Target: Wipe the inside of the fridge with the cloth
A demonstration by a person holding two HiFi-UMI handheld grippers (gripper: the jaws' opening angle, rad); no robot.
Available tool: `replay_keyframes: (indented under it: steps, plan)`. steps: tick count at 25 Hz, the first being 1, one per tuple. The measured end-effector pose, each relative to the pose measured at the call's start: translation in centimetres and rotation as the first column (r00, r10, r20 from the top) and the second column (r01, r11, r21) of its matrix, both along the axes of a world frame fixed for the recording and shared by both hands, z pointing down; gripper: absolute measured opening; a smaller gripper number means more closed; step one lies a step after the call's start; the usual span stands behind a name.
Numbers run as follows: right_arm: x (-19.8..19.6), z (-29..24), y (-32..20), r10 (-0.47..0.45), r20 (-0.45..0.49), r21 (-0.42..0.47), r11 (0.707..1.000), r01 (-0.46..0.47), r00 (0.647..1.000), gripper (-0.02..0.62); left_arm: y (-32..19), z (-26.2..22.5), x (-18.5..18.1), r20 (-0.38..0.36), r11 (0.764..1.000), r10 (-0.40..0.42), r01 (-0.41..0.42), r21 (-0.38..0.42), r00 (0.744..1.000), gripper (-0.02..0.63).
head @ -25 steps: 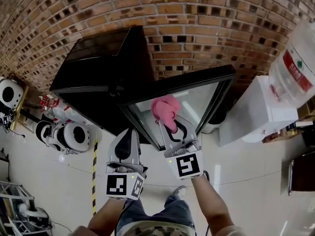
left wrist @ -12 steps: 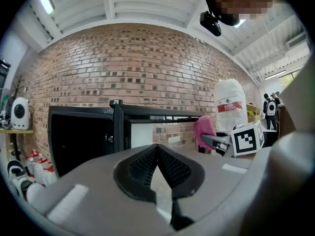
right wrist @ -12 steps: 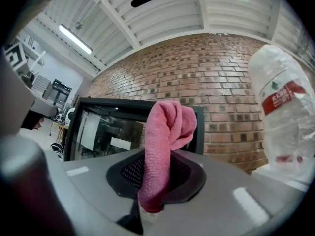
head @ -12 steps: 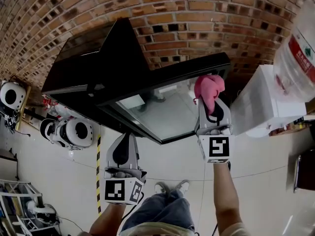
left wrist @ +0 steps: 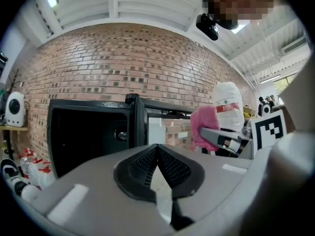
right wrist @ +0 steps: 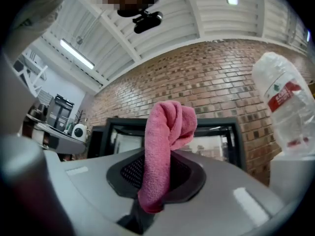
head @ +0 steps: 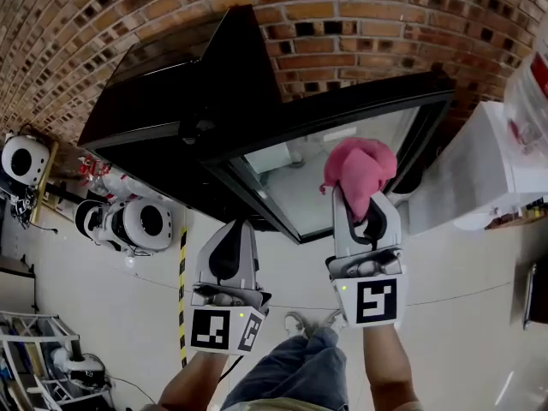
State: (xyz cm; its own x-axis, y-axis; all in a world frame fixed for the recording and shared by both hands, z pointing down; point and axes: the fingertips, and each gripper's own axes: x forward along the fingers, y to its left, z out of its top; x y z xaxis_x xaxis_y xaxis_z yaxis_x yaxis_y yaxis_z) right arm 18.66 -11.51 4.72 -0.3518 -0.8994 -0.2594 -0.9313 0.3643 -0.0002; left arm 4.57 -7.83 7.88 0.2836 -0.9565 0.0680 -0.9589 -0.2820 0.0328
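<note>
The black fridge (head: 163, 101) stands against the brick wall with its glass door (head: 300, 174) swung open toward me. My right gripper (head: 363, 205) is shut on a pink cloth (head: 360, 171), which sticks up past the jaws in front of the door's glass. The right gripper view shows the cloth (right wrist: 165, 141) pinched in the right gripper (right wrist: 158, 167), with the door frame (right wrist: 236, 132) behind it. Lower left, my left gripper (head: 233, 229) is shut and holds nothing. In its own view the left gripper (left wrist: 157, 150) faces the dark fridge (left wrist: 88, 136), with the cloth (left wrist: 202, 127) at right.
A white water dispenser (head: 484, 174) with a large bottle (head: 535, 75) stands right of the fridge. Round white machines (head: 137, 225) sit on the floor at left, beside a yellow-black tape strip (head: 181, 272). The brick wall (head: 360, 32) is behind the fridge.
My right gripper, still shut on the cloth, has come back left and nearer from the door's far right corner to the glass's middle. The left gripper stays low and shut.
</note>
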Motion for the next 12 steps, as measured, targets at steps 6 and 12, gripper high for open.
replay_keyframes:
  steps: [6, 12]
  plan:
    - [-11.2, 4.8, 2.2, -0.110, -0.079, -0.061, 0.993, 0.105, 0.991, 0.060, 0.0, 2.0, -3.9, -0.012, 1.000, 0.010, -0.009, 0.016, 1.000, 0.012]
    - [-14.6, 10.4, 3.0, -0.174, -0.243, -0.127, 0.981, 0.147, 0.954, 0.061, 0.8, 4.3, -4.5, -0.004, 0.999, 0.034, -0.033, 0.035, 0.999, 0.012]
